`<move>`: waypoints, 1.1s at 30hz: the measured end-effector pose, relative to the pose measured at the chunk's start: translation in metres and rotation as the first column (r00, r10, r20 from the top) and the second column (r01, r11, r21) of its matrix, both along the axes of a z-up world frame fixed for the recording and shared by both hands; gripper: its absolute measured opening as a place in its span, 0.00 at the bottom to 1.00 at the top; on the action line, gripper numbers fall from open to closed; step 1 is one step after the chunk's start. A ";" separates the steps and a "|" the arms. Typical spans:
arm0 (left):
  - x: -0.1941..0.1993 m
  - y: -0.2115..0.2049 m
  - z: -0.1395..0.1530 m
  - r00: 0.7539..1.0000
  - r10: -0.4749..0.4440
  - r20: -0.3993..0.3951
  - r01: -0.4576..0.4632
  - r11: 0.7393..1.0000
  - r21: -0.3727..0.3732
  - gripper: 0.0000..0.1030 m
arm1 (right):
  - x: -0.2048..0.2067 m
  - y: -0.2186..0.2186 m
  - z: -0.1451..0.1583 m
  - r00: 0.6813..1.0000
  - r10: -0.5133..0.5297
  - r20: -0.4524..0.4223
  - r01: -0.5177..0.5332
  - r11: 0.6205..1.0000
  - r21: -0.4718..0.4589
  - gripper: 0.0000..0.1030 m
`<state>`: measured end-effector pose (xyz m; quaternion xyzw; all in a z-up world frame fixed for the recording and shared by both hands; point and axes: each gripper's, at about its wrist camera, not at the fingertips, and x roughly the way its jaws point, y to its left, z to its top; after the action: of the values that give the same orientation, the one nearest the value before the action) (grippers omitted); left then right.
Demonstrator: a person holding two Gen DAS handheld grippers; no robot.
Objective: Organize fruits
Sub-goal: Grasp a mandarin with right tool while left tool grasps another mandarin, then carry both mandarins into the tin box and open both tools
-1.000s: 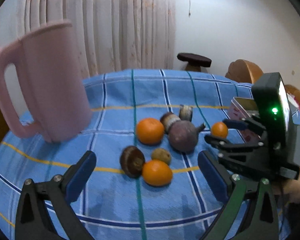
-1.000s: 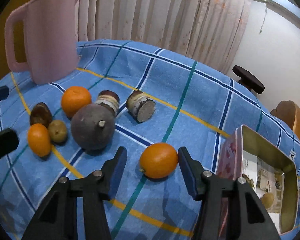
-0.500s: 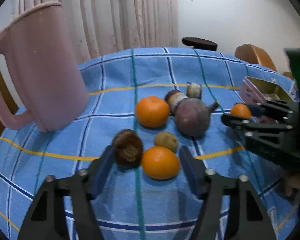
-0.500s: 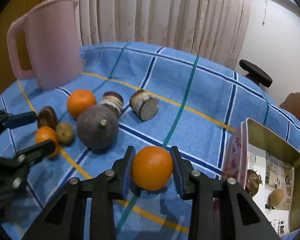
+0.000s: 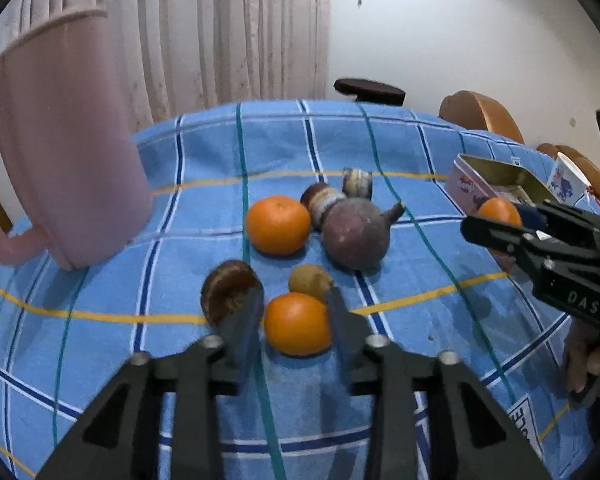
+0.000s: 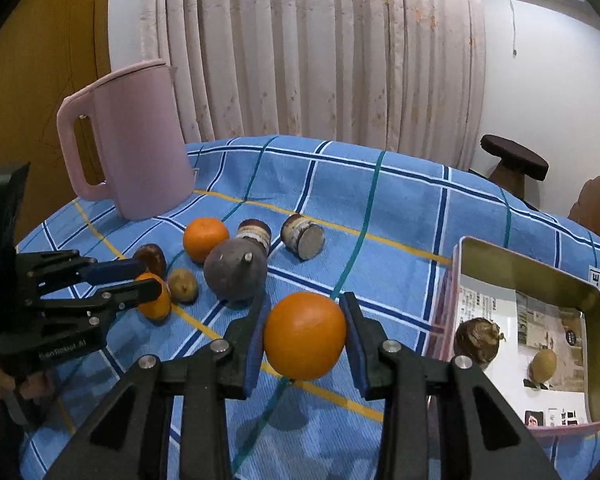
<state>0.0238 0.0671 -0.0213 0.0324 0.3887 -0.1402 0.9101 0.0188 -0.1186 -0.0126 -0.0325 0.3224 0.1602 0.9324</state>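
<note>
My left gripper [image 5: 295, 304] is shut on a small orange [image 5: 298, 326] that rests on the blue checked cloth [image 5: 412, 148]; a dark brown fruit [image 5: 230, 294] touches its left finger. My right gripper [image 6: 304, 310] is shut on a second orange [image 6: 305, 336], held above the cloth just left of an open tin [image 6: 520, 264]. The tin holds a brown fruit [image 6: 477, 340] and a small yellowish one [image 6: 543, 365]. On the cloth lie a bigger orange [image 5: 278, 224], a purple stemmed fruit [image 5: 356, 236] and a small tan fruit [image 5: 310, 280].
A tall pink jug [image 6: 136, 140] stands at the back left of the table. Two striped cylinders [image 6: 302, 236] lie behind the purple fruit. A paper cup [image 5: 568, 180] stands beyond the tin. Wooden stools [image 6: 514, 160] and a curtain are behind the table.
The left jaws went from wide open to closed around the near orange. The right jaws closed on their orange and lifted it off the cloth, toward the tin.
</note>
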 end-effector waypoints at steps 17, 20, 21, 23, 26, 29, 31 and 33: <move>0.000 -0.001 -0.004 0.999 0.031 0.035 -0.032 0.999 0.034 0.43 | -0.005 -0.007 0.007 1.000 -0.002 0.025 0.001 0.999 0.040 0.36; -0.004 0.006 0.008 0.995 0.046 0.091 -0.042 0.998 -0.046 0.43 | -0.008 -0.010 0.013 0.999 -0.004 0.046 0.001 0.998 0.057 0.36; -0.006 0.008 0.012 0.993 0.051 0.111 -0.044 0.997 -0.070 0.43 | -0.009 -0.012 0.015 0.998 -0.002 0.056 -0.002 0.998 0.067 0.36; -0.010 0.010 0.020 0.984 0.075 0.162 -0.056 0.991 -0.118 0.43 | -0.013 -0.015 0.020 0.997 0.004 0.075 -0.010 0.996 0.088 0.36; -0.014 0.006 0.028 0.975 0.094 0.203 -0.060 0.984 -0.167 0.43 | -0.017 -0.024 0.028 0.995 -0.003 0.104 -0.010 0.992 0.125 0.36; -0.018 -0.009 0.038 0.964 0.084 0.252 -0.036 0.982 -0.187 0.43 | -0.021 -0.032 0.033 0.991 -0.029 0.127 0.013 0.992 0.125 0.36; -0.019 -0.021 0.043 0.960 0.071 0.270 -0.022 0.983 -0.181 0.43 | -0.023 -0.041 0.035 0.989 -0.052 0.141 0.036 0.993 0.115 0.37; -0.018 -0.038 0.049 0.960 0.047 0.277 0.007 0.982 -0.189 0.43 | -0.023 -0.051 0.037 0.986 -0.077 0.150 0.061 0.992 0.110 0.37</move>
<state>0.0057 0.0295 0.0275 -0.0382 0.2413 -0.1611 0.9562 -0.0044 -0.1693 0.0240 0.0154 0.2418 0.1414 0.9598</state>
